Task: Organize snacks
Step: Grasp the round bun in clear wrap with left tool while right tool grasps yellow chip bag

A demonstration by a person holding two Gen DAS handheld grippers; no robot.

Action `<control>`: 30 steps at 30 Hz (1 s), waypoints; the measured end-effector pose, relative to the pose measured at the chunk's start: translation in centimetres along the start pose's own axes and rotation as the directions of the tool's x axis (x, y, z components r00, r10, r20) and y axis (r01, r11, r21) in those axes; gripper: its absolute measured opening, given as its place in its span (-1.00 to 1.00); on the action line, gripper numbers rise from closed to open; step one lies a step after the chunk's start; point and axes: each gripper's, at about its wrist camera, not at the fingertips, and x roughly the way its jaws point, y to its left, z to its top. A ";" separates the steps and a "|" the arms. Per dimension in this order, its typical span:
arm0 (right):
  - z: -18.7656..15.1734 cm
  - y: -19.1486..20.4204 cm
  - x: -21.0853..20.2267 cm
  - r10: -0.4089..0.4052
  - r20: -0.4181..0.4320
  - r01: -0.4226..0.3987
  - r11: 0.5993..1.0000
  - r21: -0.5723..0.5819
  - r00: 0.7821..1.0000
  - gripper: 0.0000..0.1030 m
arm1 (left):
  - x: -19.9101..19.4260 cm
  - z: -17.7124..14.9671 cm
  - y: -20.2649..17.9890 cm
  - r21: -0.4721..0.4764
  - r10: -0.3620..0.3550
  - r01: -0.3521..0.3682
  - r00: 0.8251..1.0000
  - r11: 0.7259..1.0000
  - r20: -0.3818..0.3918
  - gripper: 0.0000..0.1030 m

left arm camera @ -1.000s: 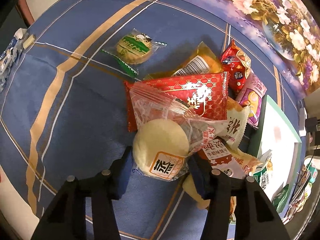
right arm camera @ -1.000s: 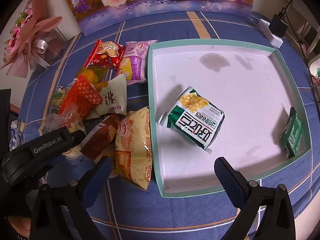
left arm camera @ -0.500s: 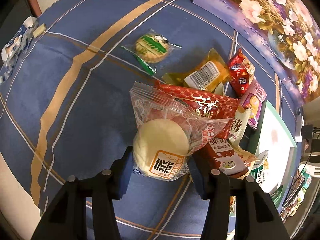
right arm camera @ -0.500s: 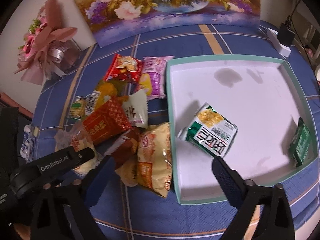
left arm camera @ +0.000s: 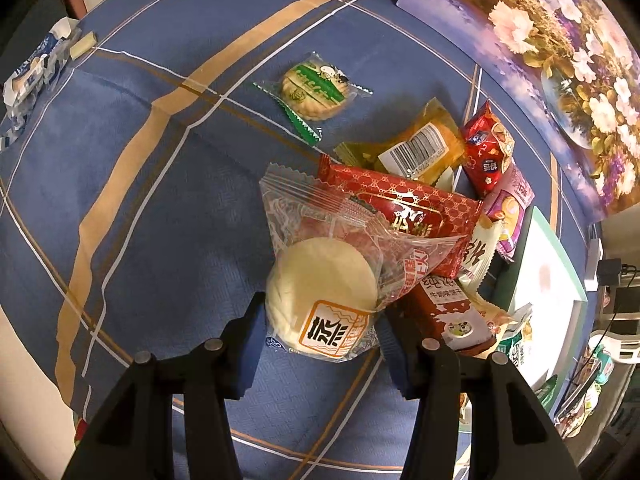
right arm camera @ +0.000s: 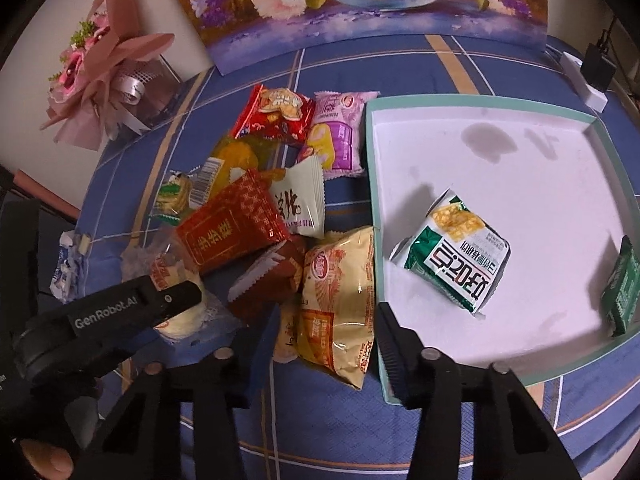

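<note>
While the left gripper (left arm camera: 322,330) clamps its jaws on a clear-wrapped round white cake (left arm camera: 322,292), the right gripper (right arm camera: 322,346) is closing its jaws around a yellow snack bag (right arm camera: 340,300).

The cake sits at the near edge of a snack pile on the blue plaid bench (left arm camera: 160,200), against a red patterned packet (left arm camera: 404,216). The yellow bag lies between the right jaws, just beside the teal-rimmed white tray (right arm camera: 370,200), which holds a green-and-white noodle packet (right arm camera: 454,252); whether the pads press it yet, I cannot tell.
</note>
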 end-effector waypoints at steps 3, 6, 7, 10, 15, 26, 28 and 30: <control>0.0 0.1 0.3 -0.008 -0.008 0.008 1.000 -0.006 1.000 -0.12 | 0.1 -0.1 0.1 -0.002 -0.008 0.008 1.000 1.000 -0.006 0.06; -0.1 0.3 1.0 -0.028 -0.022 0.028 0.999 -0.017 0.999 -0.11 | 0.1 -0.2 0.2 -0.003 -0.012 0.012 1.000 1.000 -0.007 0.06; 0.0 0.5 1.2 -0.031 -0.020 0.031 0.999 -0.020 0.999 -0.11 | 0.1 -0.2 0.2 -0.004 -0.014 0.014 1.000 1.000 -0.008 0.06; 0.1 0.9 1.7 -0.040 -0.028 0.040 0.999 -0.028 0.999 -0.11 | 0.1 -0.3 0.3 -0.005 -0.017 0.017 1.000 1.000 -0.011 0.06; 0.3 1.0 3.0 -0.055 -0.056 0.054 0.998 -0.016 0.997 -0.12 | 0.2 -0.5 0.4 -0.009 -0.019 0.019 1.000 1.000 -0.018 0.06; 0.5 3.2 4.8 -0.065 -0.071 0.062 0.997 -0.048 0.995 -0.12 | 0.6 -0.4 0.8 -0.031 -0.003 0.003 1.000 1.000 -0.023 0.06; 0.5 3.4 5.1 -0.077 -0.069 0.073 0.996 -0.053 0.995 -0.13 | 0.7 -0.3 0.9 -0.032 -0.001 0.000 1.000 1.000 -0.026 0.06; 0.5 3.7 5.2 -0.091 -0.065 0.087 0.995 -0.058 0.994 -0.12 | 1.1 -0.3 1.1 -0.029 0.000 -0.001 1.000 1.000 -0.029 0.06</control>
